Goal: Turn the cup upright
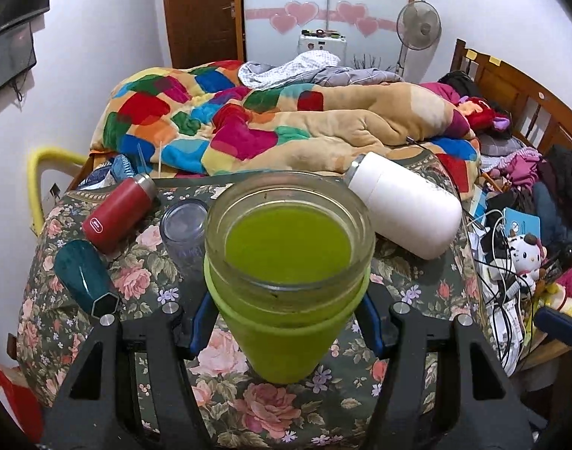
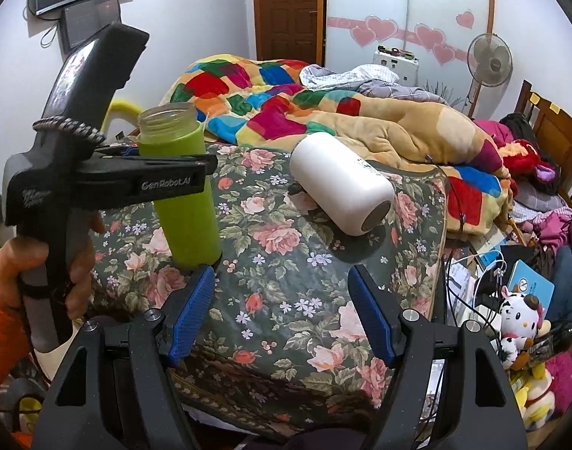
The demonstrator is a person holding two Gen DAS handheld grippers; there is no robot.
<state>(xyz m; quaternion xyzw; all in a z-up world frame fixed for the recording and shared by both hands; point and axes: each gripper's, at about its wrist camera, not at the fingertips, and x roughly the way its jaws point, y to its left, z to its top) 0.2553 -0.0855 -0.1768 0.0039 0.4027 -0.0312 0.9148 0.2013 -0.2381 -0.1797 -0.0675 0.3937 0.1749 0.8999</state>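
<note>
Our left gripper point(image 1: 286, 318) pinches the green-sleeved glass cup point(image 1: 286, 281) between its jaws, upright on the floral cloth point(image 1: 278, 412). Our right gripper point(image 2: 278, 318) stands spread, holding nothing; beyond its jaws a white bottle point(image 2: 342, 183) lies on its side.

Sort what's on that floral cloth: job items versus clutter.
Job:
green cup, upright, mouth up
left gripper, shut on it

Lying about:
white bottle, on its side
red flask
teal cup
clear tumbler
right gripper, open, empty
</note>
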